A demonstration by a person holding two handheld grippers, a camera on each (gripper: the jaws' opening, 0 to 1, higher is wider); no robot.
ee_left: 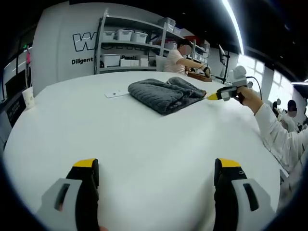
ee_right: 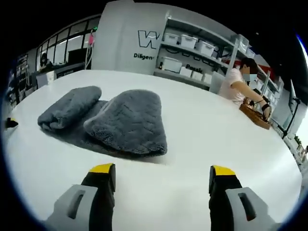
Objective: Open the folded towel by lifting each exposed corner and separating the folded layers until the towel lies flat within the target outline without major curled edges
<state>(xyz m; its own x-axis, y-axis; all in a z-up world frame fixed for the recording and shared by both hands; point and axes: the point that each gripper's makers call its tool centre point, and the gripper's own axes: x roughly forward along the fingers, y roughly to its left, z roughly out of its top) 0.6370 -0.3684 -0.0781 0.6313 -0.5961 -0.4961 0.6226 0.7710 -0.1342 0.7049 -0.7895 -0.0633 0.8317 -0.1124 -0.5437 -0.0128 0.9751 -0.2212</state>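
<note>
Dark grey fluffy folded towel (ee_left: pixel 166 94) is lying on the white round tabletop (ee_left: pixel 120 139), toward its far side in the left gripper view, well apart from the left tongs (ee_left: pixel 156 175). Left tongs are hovering over bare tabletop w/ jaws standing wide apart, nothing between them.

In the right gripper view the towel (ee_right: pixel 110 118) is sitting near, just ahead of the right tongs (ee_right: pixel 162 180) and a bit to their left; its two bulky folded lobes are resting on a thinner layer spread flat beneath. Underside folds are hidden, so can't tell how many layers. Right tongs are gaping too, gripping nothing, not touching the towel.

In the left gripper view the right tongs (ee_left: pixel 214 96) are showing just beside the towel's right edge, held by a hand (ee_left: pixel 248 95) in a white sleeve (ee_left: pixel 281 134); jaws there too small to make out. A small flat white item (ee_left: pixel 116 94) is lying near the towel, hard to identify. Paper cup (ee_left: pixel 28 97) is standing at the tabletop's left edge. Seated person (ee_right: pixel 239 86) is working at the far side; shelves w/ white bins (ee_right: pixel 192 53) behind, wall lettering cut off.
</note>
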